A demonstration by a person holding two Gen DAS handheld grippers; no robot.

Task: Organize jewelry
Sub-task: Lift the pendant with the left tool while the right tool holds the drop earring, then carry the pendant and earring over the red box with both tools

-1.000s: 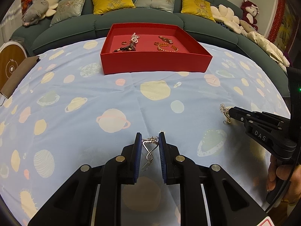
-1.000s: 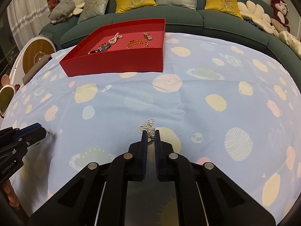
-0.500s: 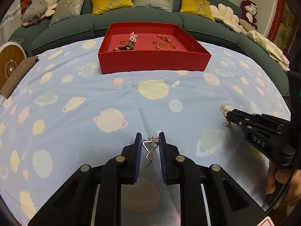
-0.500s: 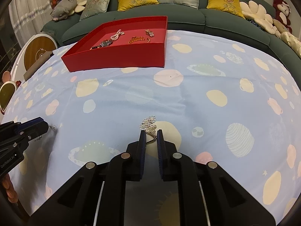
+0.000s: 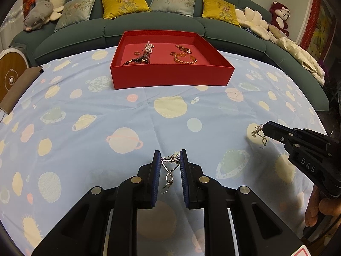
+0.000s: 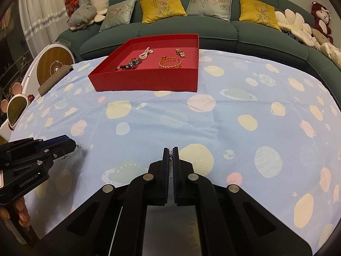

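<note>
**Inspector A:** We start with what is hard to read. In the right gripper [image 6: 170, 149] the pads meet almost edge to edge. Only a sliver of chain shows in the slit, so from its own camera we cannot name the piece. The left camera settles it: a flower earring [image 5: 259, 131] hangs from the closed tips, clear of the cloth.

**Inspector B:** Agreed. The left gripper [image 5: 170, 157] is narrowly parted, clamped on a silver earring [image 5: 169, 170]. The earring's lower hook blurs against the planet-print tablecloth [image 5: 85, 128].

**Inspector A:** We count two grippers, two earrings and one red tray [image 5: 170, 77] at the far edge of the table, before the sofa [image 5: 149, 25].

**Inspector B:** In the tray we count one gold bangle [image 5: 184, 59], one watch [image 6: 134, 62], one pearl strand [image 6: 145, 53] and one gold clasp piece [image 6: 180, 53]. Smaller rings there are too fine to count. The hands are cut off at the frame edges.
</note>
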